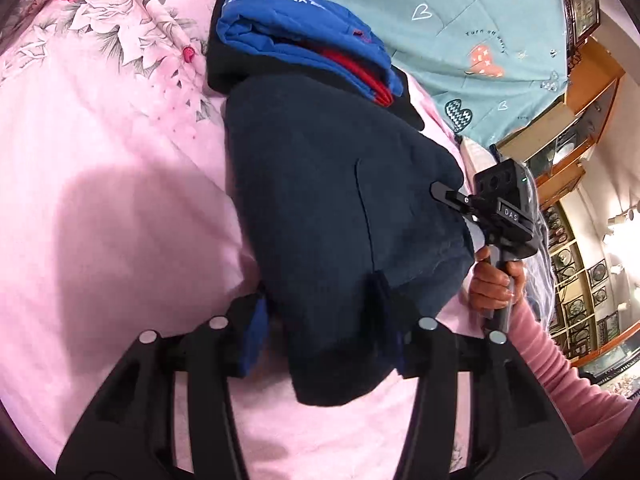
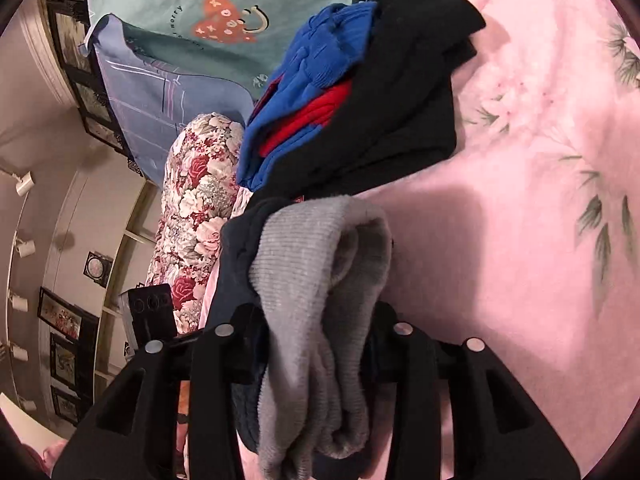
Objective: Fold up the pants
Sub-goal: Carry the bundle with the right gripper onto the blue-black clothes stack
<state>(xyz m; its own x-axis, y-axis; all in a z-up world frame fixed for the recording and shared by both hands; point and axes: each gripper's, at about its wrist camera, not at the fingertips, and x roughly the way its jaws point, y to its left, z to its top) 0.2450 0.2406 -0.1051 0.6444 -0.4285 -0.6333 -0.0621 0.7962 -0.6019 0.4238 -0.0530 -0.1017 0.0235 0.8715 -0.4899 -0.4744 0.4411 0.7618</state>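
We see both tongs clamped on the folded navy pants (image 1: 336,216): left gripper (image 1: 320,320) at its near edge, right gripper (image 2: 320,320) pinching the grey lining (image 2: 320,272), over the pink bedsheet (image 1: 120,200).

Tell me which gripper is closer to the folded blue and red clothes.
Hard to call. The left gripper and the right gripper both hold the navy pants, and the blue and red clothes lie beyond the pants in both views.

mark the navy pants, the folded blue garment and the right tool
dark navy fleece pants (image 1: 320,200), left wrist view, middle of the top panel
folded blue garment (image 1: 296,28), left wrist view, top layer
right tool (image 2: 316,344), right wrist view, between its fingertips, on the grey lining
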